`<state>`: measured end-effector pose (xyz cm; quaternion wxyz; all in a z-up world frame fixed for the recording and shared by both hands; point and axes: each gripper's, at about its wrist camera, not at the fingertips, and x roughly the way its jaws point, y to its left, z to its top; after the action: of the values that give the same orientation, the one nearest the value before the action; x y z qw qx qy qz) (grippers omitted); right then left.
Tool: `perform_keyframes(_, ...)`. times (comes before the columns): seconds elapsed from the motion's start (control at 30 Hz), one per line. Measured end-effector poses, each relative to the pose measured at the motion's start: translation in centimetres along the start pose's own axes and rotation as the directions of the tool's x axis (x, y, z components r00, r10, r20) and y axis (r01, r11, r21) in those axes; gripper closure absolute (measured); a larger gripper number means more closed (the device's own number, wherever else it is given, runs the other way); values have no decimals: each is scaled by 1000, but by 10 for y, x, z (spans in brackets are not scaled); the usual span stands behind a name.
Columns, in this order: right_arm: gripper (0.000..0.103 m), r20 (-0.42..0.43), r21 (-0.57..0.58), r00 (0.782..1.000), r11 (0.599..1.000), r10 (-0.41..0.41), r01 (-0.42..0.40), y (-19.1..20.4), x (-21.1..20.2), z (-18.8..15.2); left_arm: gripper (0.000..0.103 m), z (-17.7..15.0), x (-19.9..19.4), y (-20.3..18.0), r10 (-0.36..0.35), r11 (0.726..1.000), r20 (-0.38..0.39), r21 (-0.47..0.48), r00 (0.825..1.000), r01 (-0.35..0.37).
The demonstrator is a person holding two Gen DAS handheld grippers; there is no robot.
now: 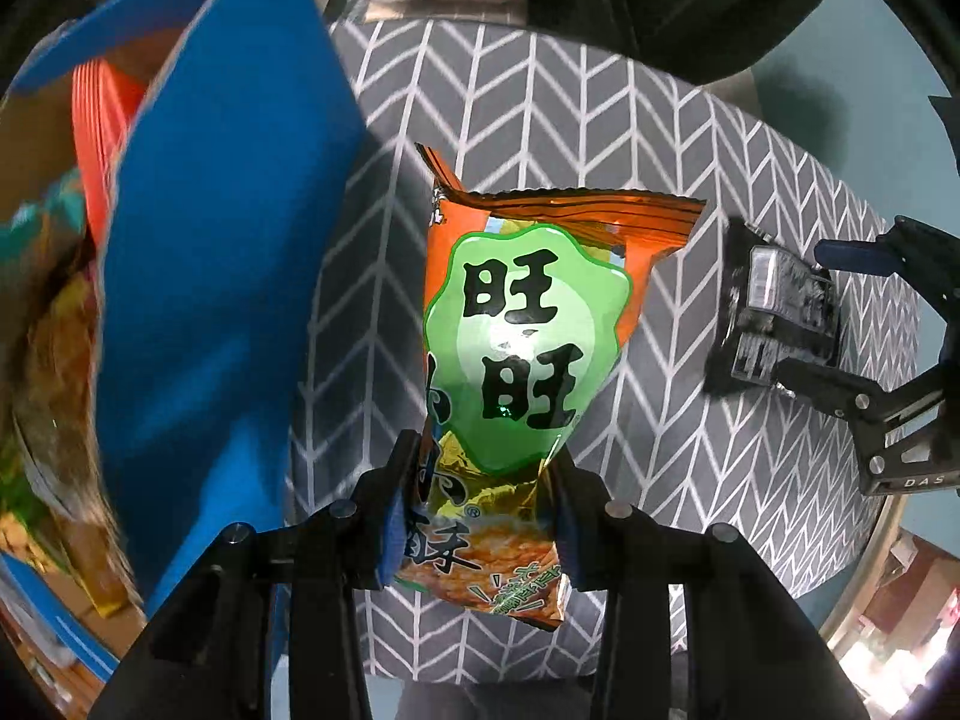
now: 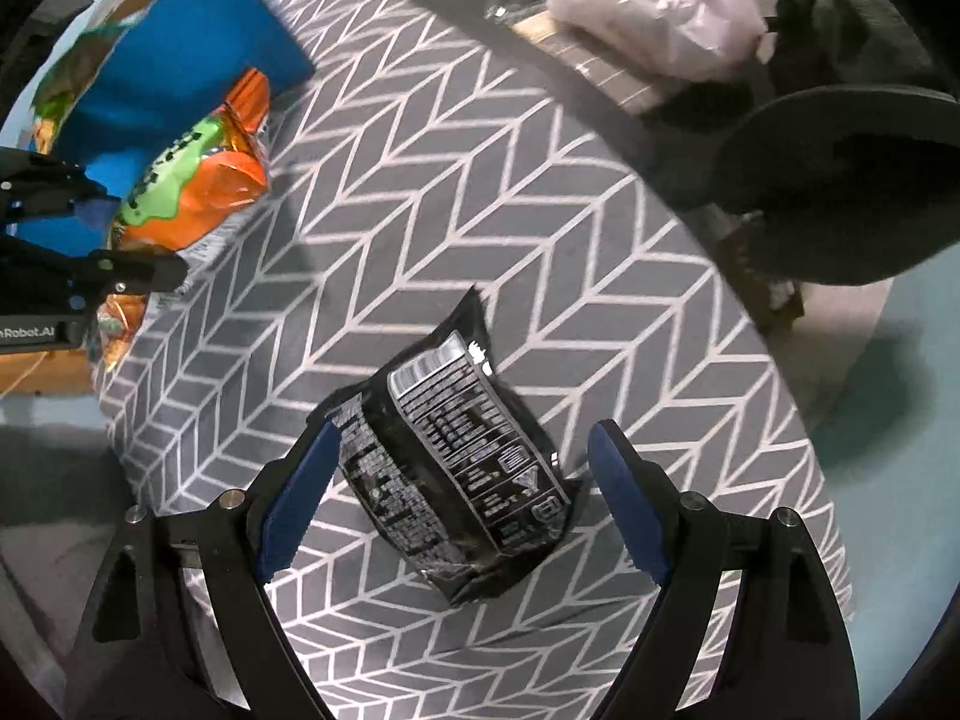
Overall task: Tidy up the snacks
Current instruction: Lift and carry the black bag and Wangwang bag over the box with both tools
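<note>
The job looked well under way, not finished; the blue box (image 1: 228,252) at the left of the desk (image 1: 540,96) already held several packets, an orange one and some green and yellow wrappers showing blurred inside its open top, so a good share of the snacks seemed stowed.

The left claw (image 1: 480,510) was clamped on the lower part of the orange and green snack bag (image 1: 522,324), its blue pads (image 1: 393,516) pressing the foil in on both sides; the bag hung clear of the patterned cloth, just beside the box wall but not yet over the opening. I judged this packet picked up and on its way to the box, with the drop still to do.

The right claw (image 2: 462,492) stood wide apart above the black snack packet (image 2: 456,474), which lay flat on the desk, label side up, between the two fingers; neither pad touched it, so it was not yet gripped. That packet appeared to be the last loose snack on the cloth in either view.

A pale plastic bag (image 2: 654,6) sat beyond the far edge of the desk; whether it held more snacks could not be told.

Left to do, as I read it: release the orange bag into the box, then close on the black packet and carry it over.
</note>
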<state>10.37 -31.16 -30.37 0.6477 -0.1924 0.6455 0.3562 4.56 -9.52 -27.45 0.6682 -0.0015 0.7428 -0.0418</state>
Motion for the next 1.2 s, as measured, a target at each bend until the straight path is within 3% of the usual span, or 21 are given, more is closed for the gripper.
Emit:
perform_keyframes(0.2, 19, -35, -18, 999, 1000, 6, -7, 15, 12, -18, 63, -14, 3, -5, 17, 999, -1, 40, 1000, -17)
perform_keyframes(0.33, 19, -43, 18, 998, 999, -48, 49, 27, 22, -25, 63, -13, 3, -9, 21, 999, 4, 46, 1000, -22)
perform_keyframes(0.53, 19, -15, 160, 995, 982, -103, 104, 30, 32, -13, 63, -4, 0, -17, 30, 997, 18, 64, 999, -31)
perform_keyframes(0.7, 19, -30, 195, 985, 965, -171, 173, 38, 44, 3, 63, -6, -3, -16, 28, 997, 30, 76, 999, -30)
perform_keyframes(0.9, 38, -4, 311, 988, 939, -155, 149, 45, 39, -1, 63, -22, -16, -19, 18, 996, 54, 89, 998, -23)
perform_keyframes(1.2, 39, 51, 460, 990, 883, -132, 94, 53, 4, -26, 63, -46, -56, -10, -20, 992, 96, 129, 995, 7)
